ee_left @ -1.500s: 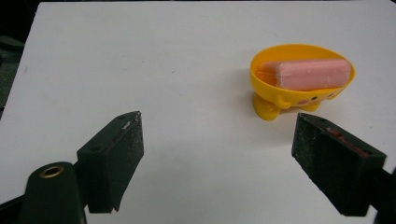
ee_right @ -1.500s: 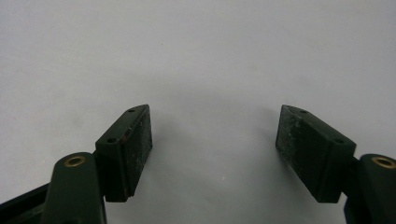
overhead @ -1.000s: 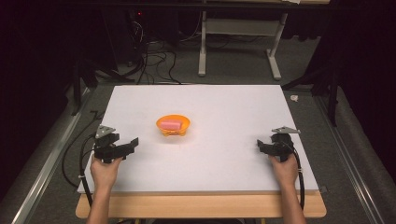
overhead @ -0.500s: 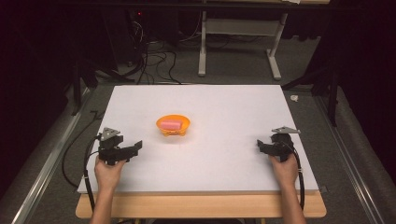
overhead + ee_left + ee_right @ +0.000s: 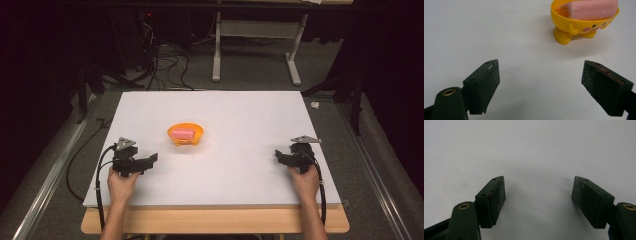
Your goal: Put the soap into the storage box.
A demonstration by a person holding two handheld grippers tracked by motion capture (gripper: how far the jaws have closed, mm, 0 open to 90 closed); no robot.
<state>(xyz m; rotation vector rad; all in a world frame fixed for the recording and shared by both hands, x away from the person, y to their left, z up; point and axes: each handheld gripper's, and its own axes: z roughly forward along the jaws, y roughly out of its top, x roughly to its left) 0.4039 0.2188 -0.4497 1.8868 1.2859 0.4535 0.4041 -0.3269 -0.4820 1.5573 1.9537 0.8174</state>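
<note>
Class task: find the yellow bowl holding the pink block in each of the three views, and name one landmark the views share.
High view: yellow bowl left of the table's centre.
Left gripper view: upper right, ahead of the open jaws.
Right gripper view: not in it.
Shared landmark: the white tabletop.

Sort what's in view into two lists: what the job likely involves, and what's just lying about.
Likely part of the job:
orange bowl
pink block lying in it
left gripper, open
right gripper, open

Just lying about:
cables on the floor
white table frame behind
</note>
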